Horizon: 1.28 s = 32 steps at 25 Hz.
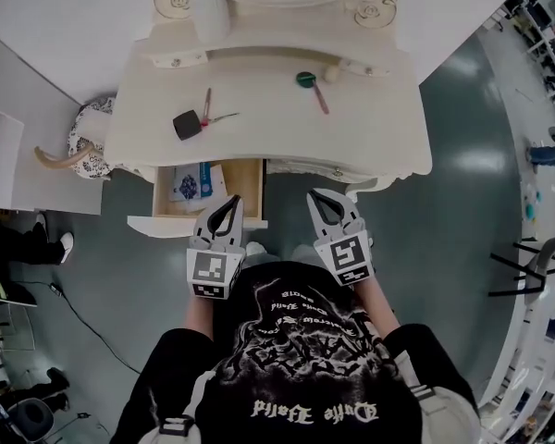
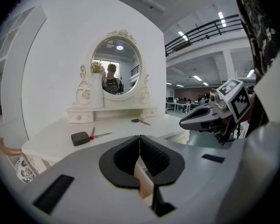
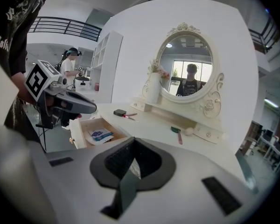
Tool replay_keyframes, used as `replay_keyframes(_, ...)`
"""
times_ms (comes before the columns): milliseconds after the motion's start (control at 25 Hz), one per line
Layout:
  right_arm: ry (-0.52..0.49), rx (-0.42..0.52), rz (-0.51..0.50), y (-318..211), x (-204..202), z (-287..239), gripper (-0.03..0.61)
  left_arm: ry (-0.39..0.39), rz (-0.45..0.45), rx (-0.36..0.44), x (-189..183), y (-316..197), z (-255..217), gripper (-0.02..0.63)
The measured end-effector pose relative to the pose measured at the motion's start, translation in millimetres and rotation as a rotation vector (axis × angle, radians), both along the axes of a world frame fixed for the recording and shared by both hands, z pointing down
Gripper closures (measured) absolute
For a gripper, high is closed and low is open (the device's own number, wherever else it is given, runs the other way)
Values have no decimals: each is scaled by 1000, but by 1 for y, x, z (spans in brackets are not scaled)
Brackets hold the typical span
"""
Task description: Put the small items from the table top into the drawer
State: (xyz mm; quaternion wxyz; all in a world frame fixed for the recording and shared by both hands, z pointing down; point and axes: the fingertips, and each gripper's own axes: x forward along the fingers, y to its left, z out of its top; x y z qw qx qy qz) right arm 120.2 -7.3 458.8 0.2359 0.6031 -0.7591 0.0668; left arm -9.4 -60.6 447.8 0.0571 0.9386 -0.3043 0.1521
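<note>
On the cream dressing table [image 1: 259,132] lie a black box [image 1: 187,124], red-handled scissors [image 1: 209,109], a green-capped pink stick [image 1: 308,83] and a small beige ball [image 1: 333,73]. The drawer [image 1: 255,191] under the left side is pulled out, with a blue-and-white packet [image 1: 191,184] inside. My left gripper [image 1: 230,201] hovers shut and empty over the drawer's front. My right gripper [image 1: 315,195], also shut and empty, hangs just off the table's front edge. The right gripper view shows the drawer [image 3: 85,139], the packet [image 3: 101,135] and the left gripper [image 3: 90,108].
An oval mirror [image 2: 116,72] and a white vase [image 2: 96,91] stand on the table's raised back shelf. A patterned stool [image 1: 86,141] sits left of the table. A cable [image 1: 83,326] trails on the floor at left. A person [image 3: 69,69] stands far off.
</note>
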Motion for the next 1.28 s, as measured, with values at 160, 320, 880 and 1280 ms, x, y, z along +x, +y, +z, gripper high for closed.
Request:
replay_keyframes(160, -3, -9, 6, -5, -8, 3, 568, 1, 5, -1, -6, -7, -1, 598)
replay_keyframes(320, -15, -19, 17, -6, -12, 6, 568, 6, 9, -14, -11, -11, 2, 598)
replay_keyframes(880, -24, -22, 25, -25, 1, 4, 568, 27, -36, -28, -10, -27, -1, 598)
replay_keyframes(1280, -38, -36, -11, -52, 26, 3, 568, 22, -96, -38, 6, -44, -1, 598)
